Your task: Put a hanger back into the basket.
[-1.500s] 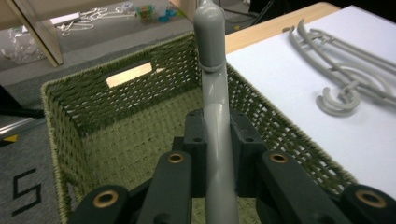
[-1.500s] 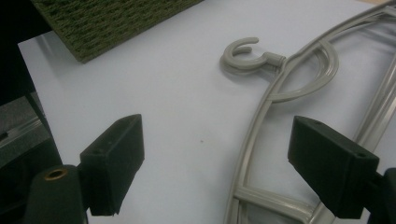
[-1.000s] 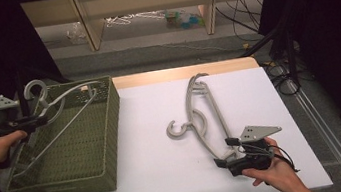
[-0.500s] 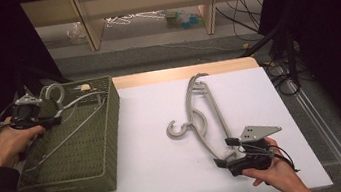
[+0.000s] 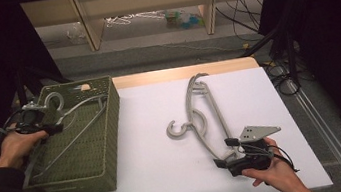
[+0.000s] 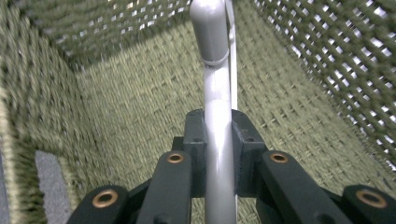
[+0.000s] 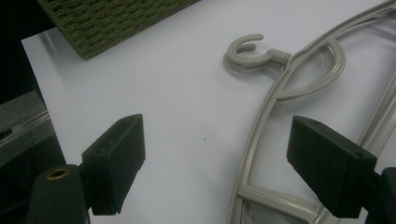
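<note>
Hanger (image 6: pixel 217 135) clamped in left gripper (image 6: pixel 218 140), partly inside basket (image 5: pixel 106 135); lowering step judged underway. Right gripper (image 7: pixel 215 158) gapes empty over second hanger (image 5: pixel 201 117) on table (image 5: pixel 158 168). Next: release, withdraw.

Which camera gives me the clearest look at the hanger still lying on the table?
The high view: the whole hanger lies flat on the white table. The right gripper view has its hook and part of the frame. The left gripper view looks into the basket.

The left claw (image 5: pixel 54 127) has carried its grey hanger (image 5: pixel 73 120) seemingly lower into the basket (image 5: pixel 108 135).
</note>
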Tool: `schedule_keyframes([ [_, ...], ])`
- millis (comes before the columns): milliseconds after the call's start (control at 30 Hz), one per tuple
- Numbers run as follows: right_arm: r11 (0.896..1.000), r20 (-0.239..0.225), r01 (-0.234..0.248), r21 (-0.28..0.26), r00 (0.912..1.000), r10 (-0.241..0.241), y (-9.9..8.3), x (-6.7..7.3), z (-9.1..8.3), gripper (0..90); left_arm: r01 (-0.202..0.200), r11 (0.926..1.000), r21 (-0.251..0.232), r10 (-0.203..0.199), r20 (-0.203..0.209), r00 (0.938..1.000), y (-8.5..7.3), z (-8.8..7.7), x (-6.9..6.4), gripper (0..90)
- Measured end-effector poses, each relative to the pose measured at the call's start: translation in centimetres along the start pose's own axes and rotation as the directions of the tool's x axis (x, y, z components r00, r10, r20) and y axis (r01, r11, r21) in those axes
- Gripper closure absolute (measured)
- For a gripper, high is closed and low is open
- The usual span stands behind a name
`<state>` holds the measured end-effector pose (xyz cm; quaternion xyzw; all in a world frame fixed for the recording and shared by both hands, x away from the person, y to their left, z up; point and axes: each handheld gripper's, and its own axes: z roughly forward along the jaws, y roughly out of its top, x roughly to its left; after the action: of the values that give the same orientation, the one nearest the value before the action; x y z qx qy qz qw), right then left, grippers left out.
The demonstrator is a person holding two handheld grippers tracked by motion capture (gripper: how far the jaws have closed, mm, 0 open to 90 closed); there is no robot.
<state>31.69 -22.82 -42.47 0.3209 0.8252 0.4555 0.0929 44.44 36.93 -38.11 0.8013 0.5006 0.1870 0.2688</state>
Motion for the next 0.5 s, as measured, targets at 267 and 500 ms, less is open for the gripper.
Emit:
schedule_keyframes([
  [267,1.000,0.001,0.006,-0.003,1.0000,-0.006,0.0,0.0,0.0,20.4,0.073,0.9953,0.063,-0.073,-0.002,0.9973,-1.3,1.2,0.9,76.9],
  [500,1.000,-0.002,0.007,-0.002,1.0000,-0.007,0.0,-0.1,0.1,20.5,0.098,0.9917,0.083,-0.096,-0.030,0.9949,-1.9,1.7,1.2,73.7],
])
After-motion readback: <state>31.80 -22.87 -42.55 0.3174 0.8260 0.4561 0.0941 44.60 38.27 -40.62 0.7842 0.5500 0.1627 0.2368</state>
